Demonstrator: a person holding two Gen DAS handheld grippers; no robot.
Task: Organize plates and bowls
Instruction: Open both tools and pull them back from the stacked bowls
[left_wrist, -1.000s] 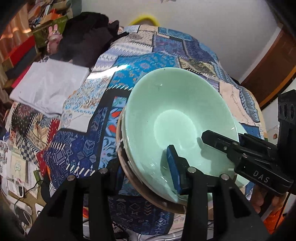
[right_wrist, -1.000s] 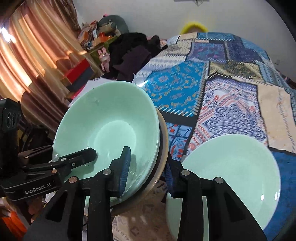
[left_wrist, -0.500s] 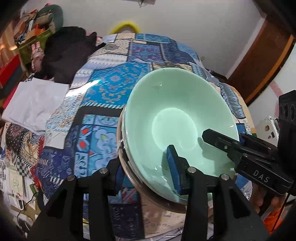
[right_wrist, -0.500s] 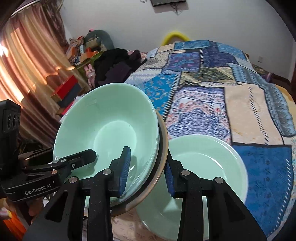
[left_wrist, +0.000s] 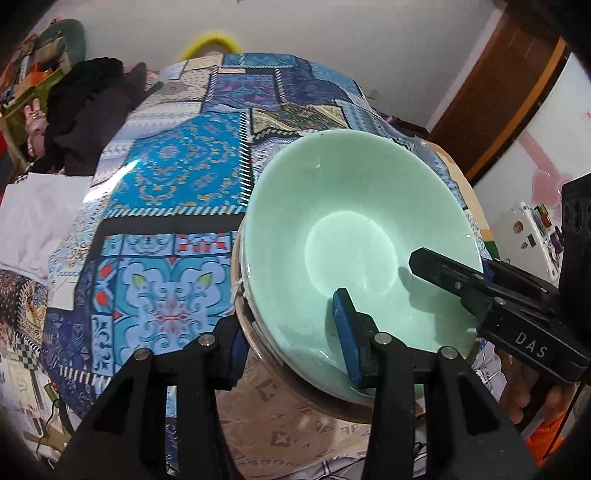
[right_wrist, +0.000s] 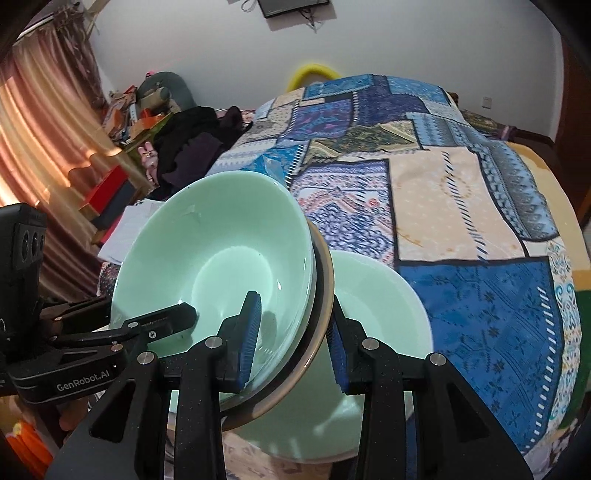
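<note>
Bowl stack shifted, between fingers.

We carried the stack of green bowls, clamped at its rim by both grippers, across the patchwork bedspread. It came partly over the lone green bowl near the bed's near edge, hiding that bowl's left side.

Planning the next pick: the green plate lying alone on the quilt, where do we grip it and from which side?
Take the green plate by its rim, at the right-hand edge that faces the open quilt. It lies flat and shallow, so one tong goes over the lip and one under. Its left edge is hidden behind the held bowl stack, so approach from the right.
</note>
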